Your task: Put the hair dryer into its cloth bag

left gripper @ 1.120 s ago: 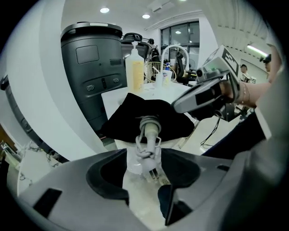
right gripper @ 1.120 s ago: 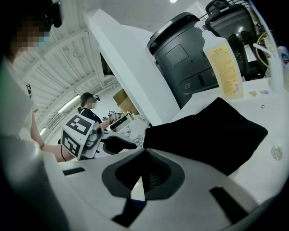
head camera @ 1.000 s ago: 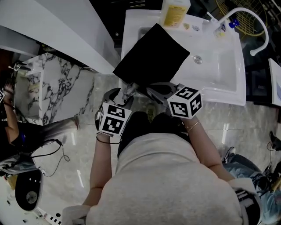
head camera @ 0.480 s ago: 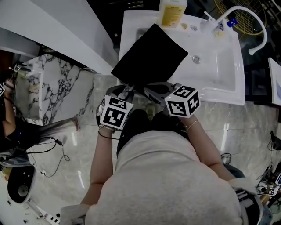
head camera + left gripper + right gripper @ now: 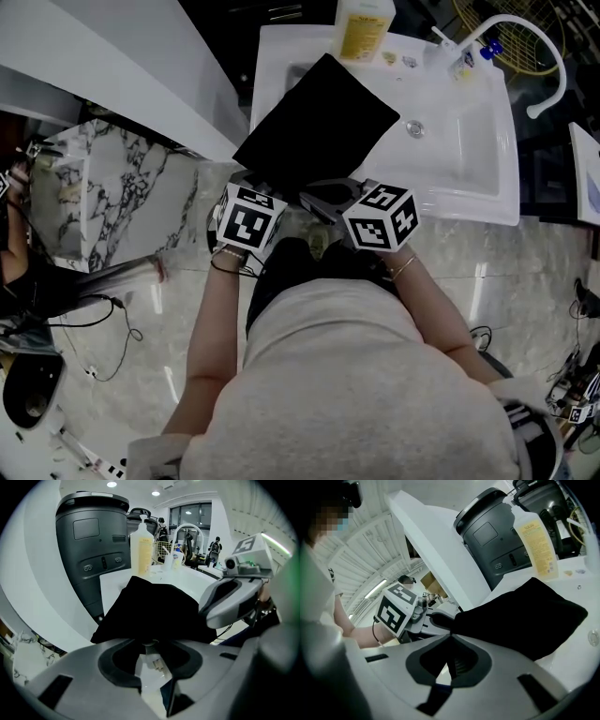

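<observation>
Black cloth bag (image 5: 314,122), flat and roughly square, spread cornerwise over the left part of the white sink (image 5: 469,164), near edge hanging just past the sink's near rim. Held along that near edge by both tongs.

Left gripper (image 5: 152,643): jaws about halfway in, just lately closing, tips pressed on the bag's hem. Small pale grey bit of that hem caught between them, pale floor showing through the wedge of gap nearer the camera.

Right gripper (image 5: 451,637): jaws fully together, nipped on the thin cloth edge, just right of the left one's hold.

Both marker cubes in the head view close to the sink's near rim: left cube (image 5: 248,223) and right cube (image 5: 380,217) side by side, not touching. Nearer than the cubes, the person's forearms (image 5: 211,328) and a grey top (image 5: 356,394) filling the near part of the view.

On the sink's far rim, just beside the bag's far corner, a tall bottle (image 5: 364,28) of yellow liquid. Right of the bag, bare basin with a round drain (image 5: 413,128); farther right, a curved white tap (image 5: 534,111).

Beyond the sink's far left, a dark grey machine (image 5: 93,550) with a small panel and buttons. Left of the person, a marble-patterned block (image 5: 112,202) on glossy pale floor (image 5: 169,375).
</observation>
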### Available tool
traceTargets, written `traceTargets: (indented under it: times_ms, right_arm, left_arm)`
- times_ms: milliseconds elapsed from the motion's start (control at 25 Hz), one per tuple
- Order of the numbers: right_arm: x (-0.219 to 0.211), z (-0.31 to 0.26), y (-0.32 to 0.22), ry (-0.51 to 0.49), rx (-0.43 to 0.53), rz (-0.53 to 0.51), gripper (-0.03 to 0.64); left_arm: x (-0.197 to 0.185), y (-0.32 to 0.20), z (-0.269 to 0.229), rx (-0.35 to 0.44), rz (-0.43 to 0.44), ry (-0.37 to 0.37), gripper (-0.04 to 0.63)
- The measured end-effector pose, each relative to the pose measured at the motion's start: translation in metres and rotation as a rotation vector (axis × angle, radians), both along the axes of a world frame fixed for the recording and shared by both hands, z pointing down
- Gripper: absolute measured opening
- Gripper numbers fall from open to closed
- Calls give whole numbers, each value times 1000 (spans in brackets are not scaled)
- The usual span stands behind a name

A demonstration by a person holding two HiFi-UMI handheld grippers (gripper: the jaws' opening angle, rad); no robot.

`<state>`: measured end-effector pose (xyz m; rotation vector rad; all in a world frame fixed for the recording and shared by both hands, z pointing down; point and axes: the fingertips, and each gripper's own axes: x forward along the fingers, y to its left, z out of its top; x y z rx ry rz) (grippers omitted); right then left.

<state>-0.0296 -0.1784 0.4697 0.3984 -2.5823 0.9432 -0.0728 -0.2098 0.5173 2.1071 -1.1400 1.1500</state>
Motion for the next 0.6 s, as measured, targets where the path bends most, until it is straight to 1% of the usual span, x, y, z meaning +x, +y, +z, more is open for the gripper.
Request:
traceTargets:
  times_ms: [160, 360, 480, 600]
  right_arm:
    - [-1, 2, 1, 6, -8, -4, 0]
    - [0, 4, -1, 4, -21, 9, 0]
    - [1, 6, -2, 8, -26, 14, 0]
    - [0, 7, -2, 1, -27, 20, 1]
  left_arm:
    - [4, -10, 4, 3, 16, 4, 133]
    - [7, -18, 11, 13, 15, 7, 135]
    - [9, -21, 11, 36, 28, -2, 135]
    - [6, -20, 9, 54, 12, 16, 144]
